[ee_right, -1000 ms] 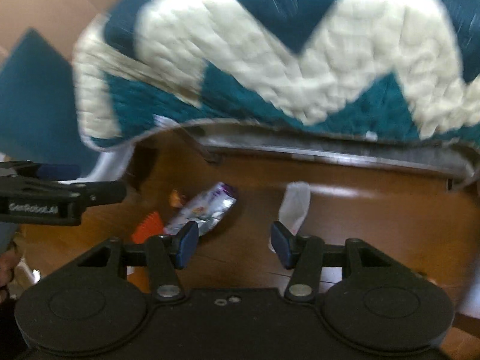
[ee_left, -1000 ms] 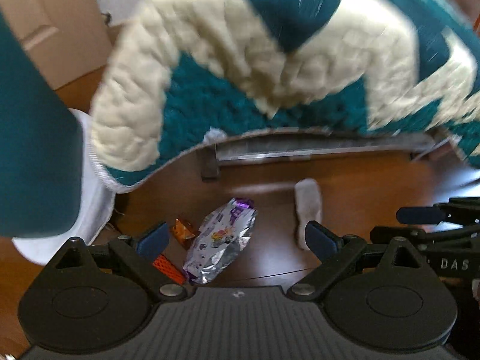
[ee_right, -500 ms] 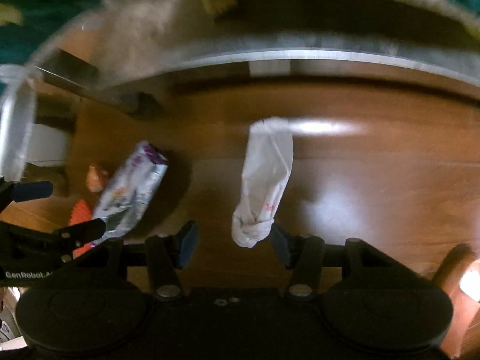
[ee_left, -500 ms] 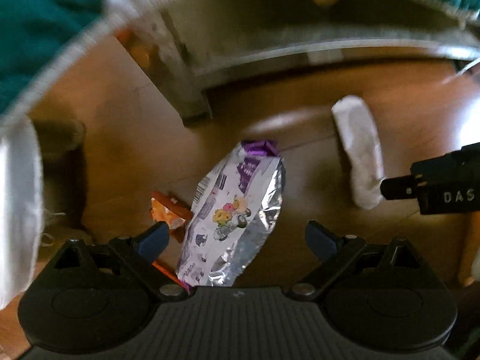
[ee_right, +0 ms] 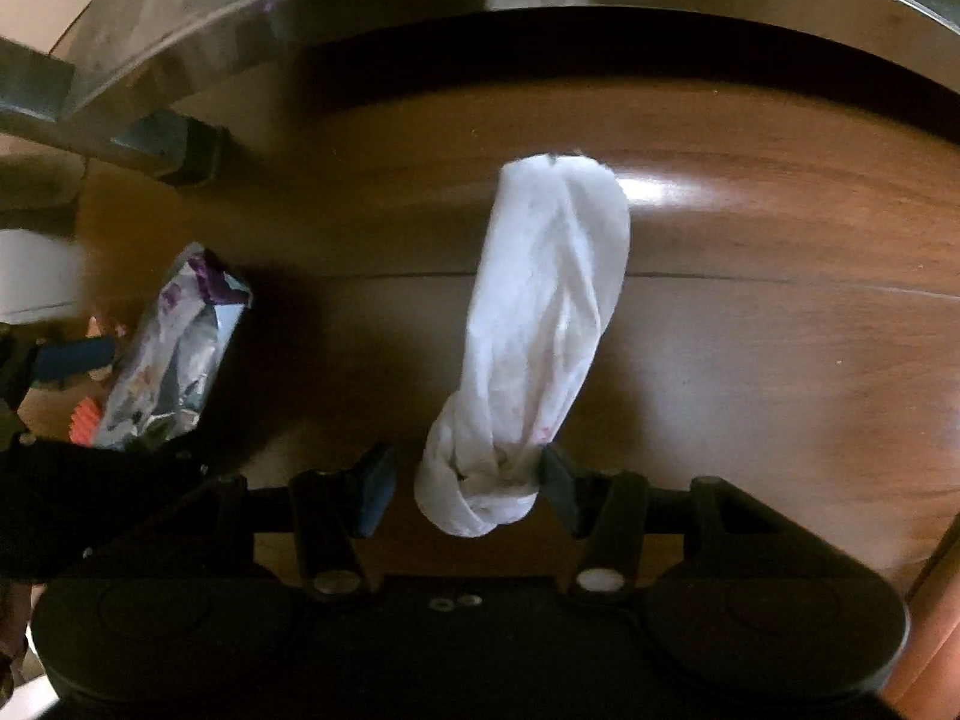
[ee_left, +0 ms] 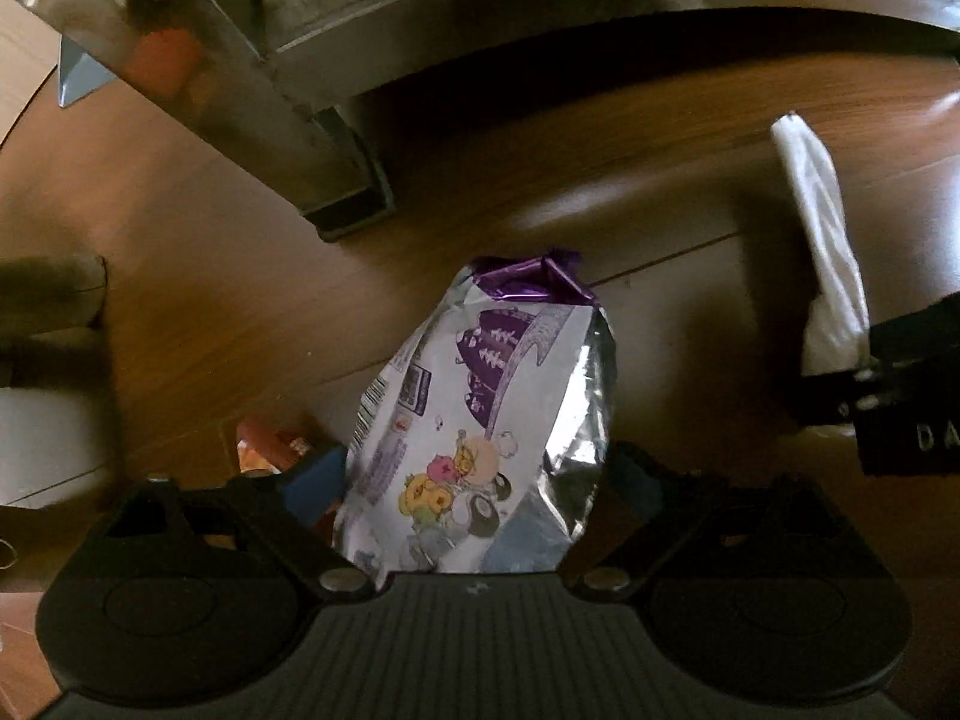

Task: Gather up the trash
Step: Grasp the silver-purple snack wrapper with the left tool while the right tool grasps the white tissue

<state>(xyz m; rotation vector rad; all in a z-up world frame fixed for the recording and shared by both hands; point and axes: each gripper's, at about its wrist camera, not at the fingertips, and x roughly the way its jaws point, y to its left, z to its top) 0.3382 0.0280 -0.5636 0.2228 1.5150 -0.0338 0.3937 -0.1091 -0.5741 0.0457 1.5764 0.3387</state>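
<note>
Closing fingers (ee_left: pixel 636 480) — around snack bag (ee_left: pixel 480 420)

Both my wrist cameras look almost straight down along my fingers, close above the floor (ee_left: pixel 198 276). My left view sits over the wrapper (ee_left: pixel 480 420), my right over the bag (ee_right: pixel 540 324). Each view also catches the other's item.

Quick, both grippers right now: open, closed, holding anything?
Left gripper: open, jaws just closing around the foil snack bag, no firm grip visible yet.
Right gripper: open, straddling the knotted white bag, not clamped.
</note>
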